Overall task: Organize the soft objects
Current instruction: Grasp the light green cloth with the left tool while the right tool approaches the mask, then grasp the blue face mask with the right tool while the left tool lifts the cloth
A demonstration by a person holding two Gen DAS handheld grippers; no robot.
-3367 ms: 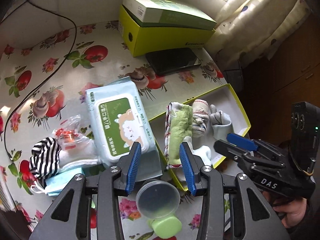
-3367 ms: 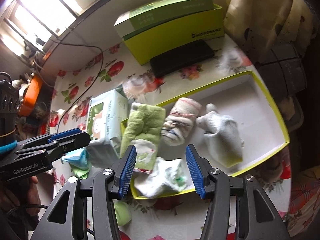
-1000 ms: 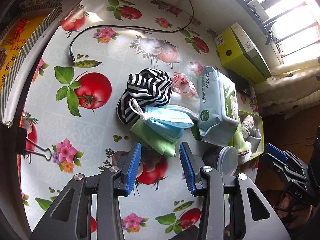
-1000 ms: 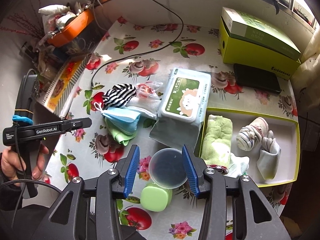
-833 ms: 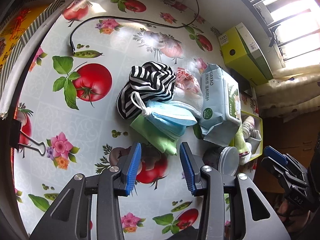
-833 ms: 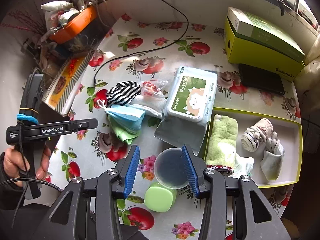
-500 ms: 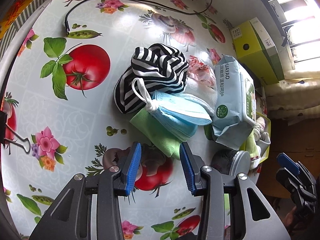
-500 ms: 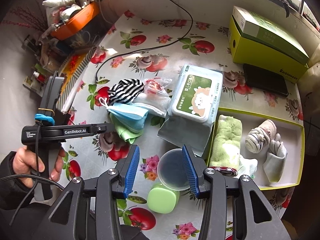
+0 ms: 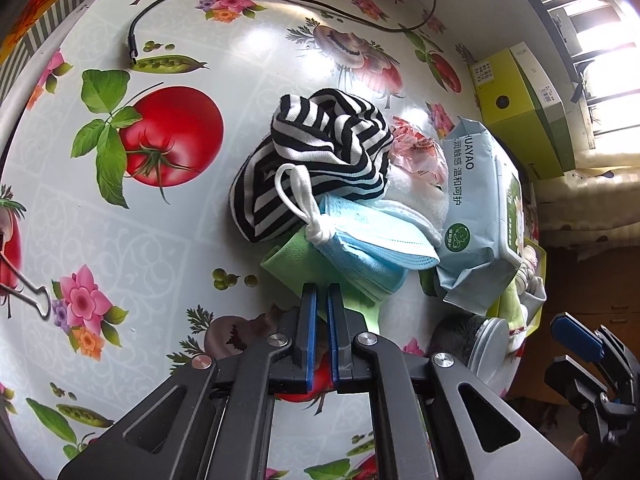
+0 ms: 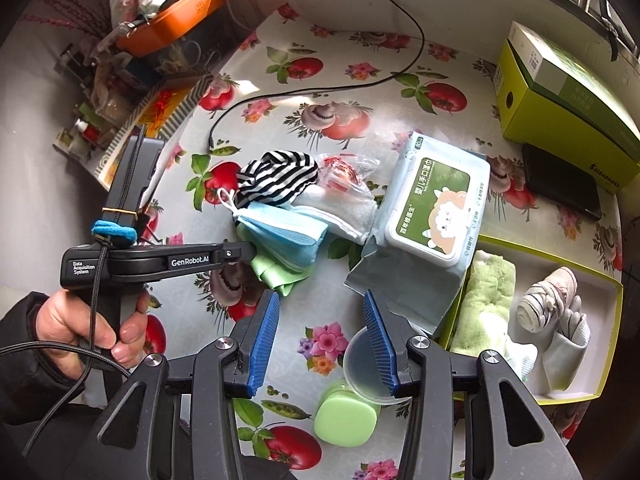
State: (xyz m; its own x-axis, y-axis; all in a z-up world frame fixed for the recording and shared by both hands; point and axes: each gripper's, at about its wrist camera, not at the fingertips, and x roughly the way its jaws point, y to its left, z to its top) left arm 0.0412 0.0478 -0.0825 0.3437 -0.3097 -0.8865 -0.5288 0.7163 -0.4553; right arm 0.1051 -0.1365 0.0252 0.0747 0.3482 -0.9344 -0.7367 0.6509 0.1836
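The left tool (image 9: 322,300) has just been closing, and its blue pads now stand pressed together on the near edge of the green cloth (image 9: 298,258). How much fabric lies between them is hidden by the pads themselves. That cloth lies at the bottom of a small heap on the worktop (image 9: 132,240): a folded blue face mask (image 9: 372,246) rests on it, and a black-and-white striped garment (image 9: 320,148) sits behind, touching the mask's knotted ear loops. A white cloth (image 9: 416,196) and a crinkled clear packet (image 9: 416,152) are half buried beside a pack of wet wipes (image 9: 480,216).

From the right wrist view, the left tool points steeply down at the heap, its handle gripped by a hand (image 10: 84,324) with a dark sleeve. The right tool (image 10: 320,320) is spread partway, holding nothing, hanging above the worktop. Its right pad covers part of a clear round lid (image 10: 362,376) on a green container (image 10: 346,418). The yellow-edged tray (image 10: 600,340), cut off at the frame's edge, holds a rolled green towel (image 10: 486,304) and balled socks (image 10: 546,304).
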